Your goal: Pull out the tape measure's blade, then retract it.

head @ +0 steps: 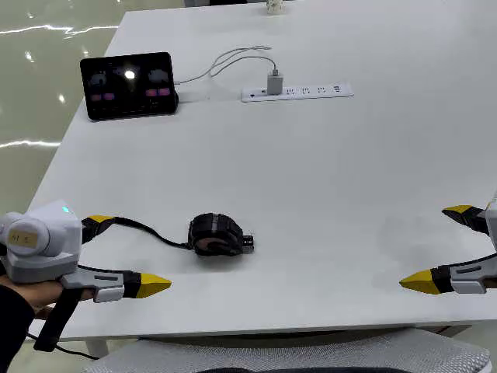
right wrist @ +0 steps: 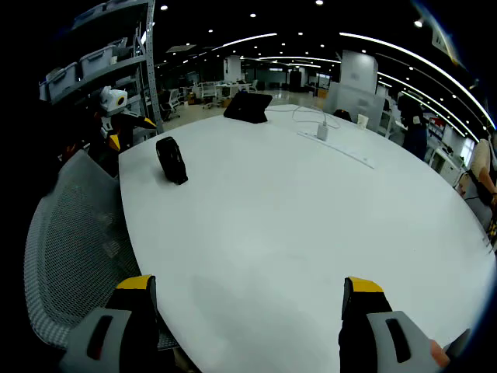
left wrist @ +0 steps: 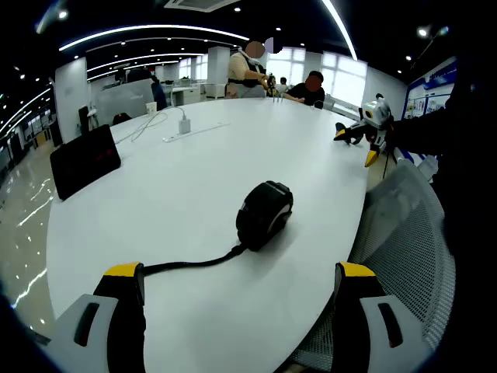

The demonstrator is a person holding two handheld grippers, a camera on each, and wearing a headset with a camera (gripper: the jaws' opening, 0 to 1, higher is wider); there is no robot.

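Near the front edge of the white table (head: 326,171), left of its middle, I see the tape measure (head: 217,235) lying on its side. It is a compact black case with a dull reddish face and a small tab at its mouth. A black strap (head: 147,229) trails across the table toward its left front corner. My left gripper (head: 132,252) is at that corner, jaws spread wide and gripping nothing, with the strap's end by one jaw. My right gripper (head: 429,245) is at the table's right front edge, jaws equally wide and empty.

Counter (head: 311,171) smooth white, faint sheen. Tape measure (head: 216,235) black plastic, matt-looking. Fingers (head: 151,284) yellow-tipped plastic, smooth. Chair (head: 272,351) grey mesh cloth. Floor (head: 31,85) glossy, reflective.
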